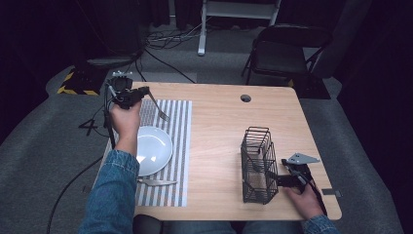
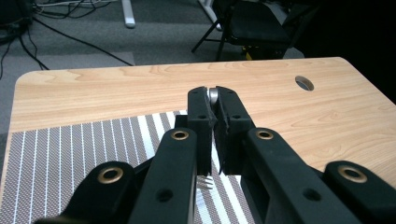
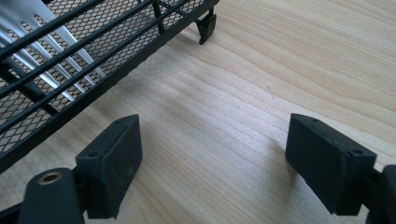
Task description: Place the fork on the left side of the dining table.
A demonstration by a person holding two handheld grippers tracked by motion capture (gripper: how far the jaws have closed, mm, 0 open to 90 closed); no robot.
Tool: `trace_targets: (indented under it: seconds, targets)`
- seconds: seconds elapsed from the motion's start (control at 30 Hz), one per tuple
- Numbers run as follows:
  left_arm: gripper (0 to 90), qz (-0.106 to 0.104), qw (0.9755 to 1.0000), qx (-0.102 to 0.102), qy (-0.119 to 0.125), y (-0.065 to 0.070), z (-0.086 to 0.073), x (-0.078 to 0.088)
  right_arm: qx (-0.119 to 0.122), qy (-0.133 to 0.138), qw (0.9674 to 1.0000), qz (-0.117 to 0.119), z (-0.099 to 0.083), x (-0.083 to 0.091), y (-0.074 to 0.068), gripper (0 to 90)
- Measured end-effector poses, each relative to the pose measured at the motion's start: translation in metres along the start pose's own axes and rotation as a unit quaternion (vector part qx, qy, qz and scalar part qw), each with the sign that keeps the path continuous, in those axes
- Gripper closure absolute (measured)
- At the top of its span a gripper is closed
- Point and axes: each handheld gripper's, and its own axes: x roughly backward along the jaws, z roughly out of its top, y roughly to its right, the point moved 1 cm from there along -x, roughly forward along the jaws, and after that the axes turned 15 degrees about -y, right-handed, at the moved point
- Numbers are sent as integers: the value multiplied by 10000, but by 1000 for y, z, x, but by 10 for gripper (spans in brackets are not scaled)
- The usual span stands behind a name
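Fork (image 1: 157, 105): I see it clamped at the handle end between the pressed-together jaws of my left gripper (image 1: 138, 94), above the far left part of the table (image 1: 219, 122). In the high view it slants down and to the right, its tines hanging over the far edge of the striped placemat (image 1: 178, 146). In the left gripper view the handle end (image 2: 213, 97) shows as a bright sliver at the jaw tips, and the tines peek out below the jaws over the mat's stripes.

Just nearer me on the placemat sits a white plate (image 1: 153, 150), and a knife (image 1: 157, 182) lies on the mat beside the plate's near rim.

My right gripper (image 1: 278, 180) rests low at the near right of the table, jaws spread wide with bare wood between them, just beside a black wire basket (image 1: 257, 165). Through the basket's mesh I see silver cutlery (image 3: 46, 42); I cannot tell which pieces.
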Motion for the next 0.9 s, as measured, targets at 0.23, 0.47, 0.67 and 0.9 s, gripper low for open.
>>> trace_targets:
  seconds: [0.23,0.47,0.67,0.9]
  targets:
    - [858,25,9999,-43,-126,-4,-2,-8,-8,1,10000,-9,0,0,0,188]
    - [857,44,9998,-5,-179,-11,-5,-11,-23,0,10000,-27,0,0,0,187]
    - [848,10,9999,-9,-162,-14,-7,-10,-27,-1,10000,-30,1,0,0,187]
    - [667,12,9992,268,-290,-30,-13,-12,-37,2,10000,-30,1,0,0,186]
